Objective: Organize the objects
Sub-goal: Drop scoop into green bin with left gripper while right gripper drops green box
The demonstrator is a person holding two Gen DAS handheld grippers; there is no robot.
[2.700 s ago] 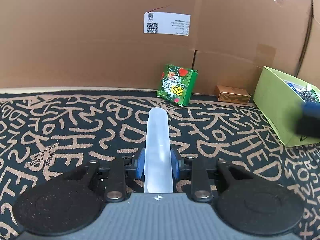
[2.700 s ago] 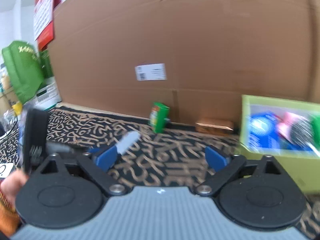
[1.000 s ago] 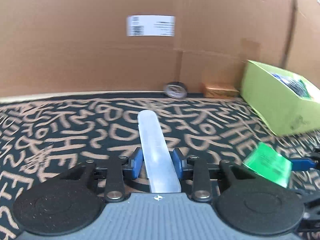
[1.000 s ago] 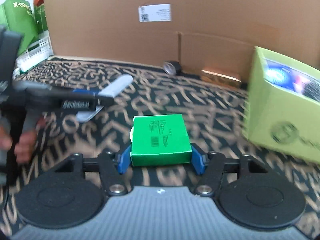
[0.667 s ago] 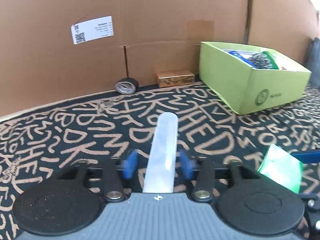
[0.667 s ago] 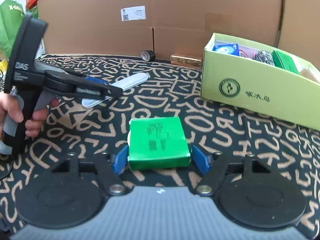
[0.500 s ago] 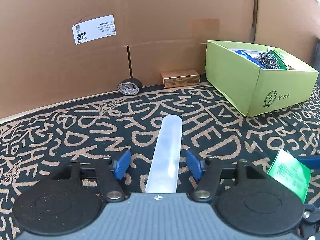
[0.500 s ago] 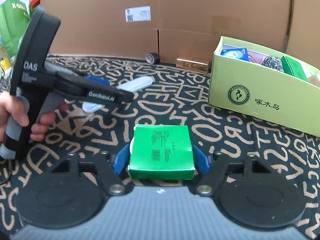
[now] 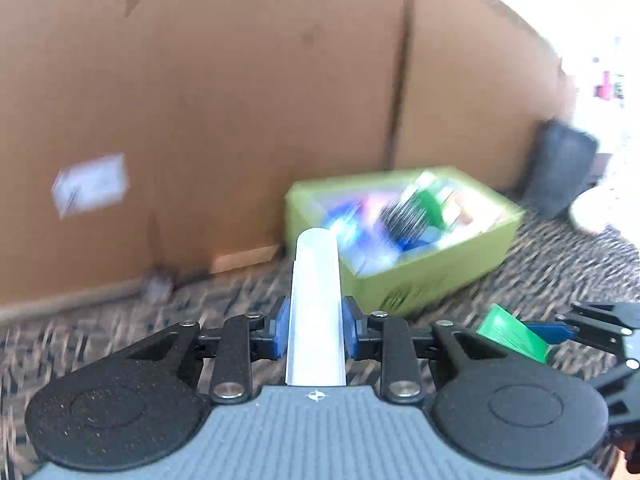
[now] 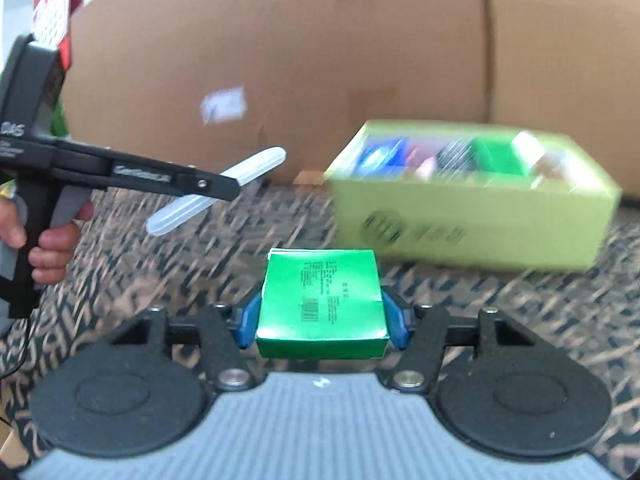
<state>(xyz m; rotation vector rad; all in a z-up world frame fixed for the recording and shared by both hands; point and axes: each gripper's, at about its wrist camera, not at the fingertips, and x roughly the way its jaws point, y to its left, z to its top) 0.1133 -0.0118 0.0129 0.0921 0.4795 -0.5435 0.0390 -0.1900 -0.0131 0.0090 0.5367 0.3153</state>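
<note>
My left gripper (image 9: 315, 328) is shut on a long translucent white case (image 9: 316, 304) that points toward the lime green box (image 9: 432, 276). It holds the case in the air above the rug; the case also shows in the right wrist view (image 10: 216, 192). My right gripper (image 10: 322, 316) is shut on a flat green box (image 10: 320, 300) and holds it above the rug, short of the lime green box (image 10: 472, 220). The flat green box also shows at the right in the left wrist view (image 9: 512, 338). The lime green box holds several blurred items.
A tall cardboard wall (image 9: 240, 100) stands behind the patterned rug (image 10: 500, 320). A small brown box (image 9: 244, 258) and a dark tape roll (image 9: 158, 286) lie at the wall's foot. A dark bin (image 9: 560, 168) stands at the far right.
My left gripper has shut on the white case again and lifted it off the rug. Both grippers have risen and swung toward the lime green box, blurring the views.
</note>
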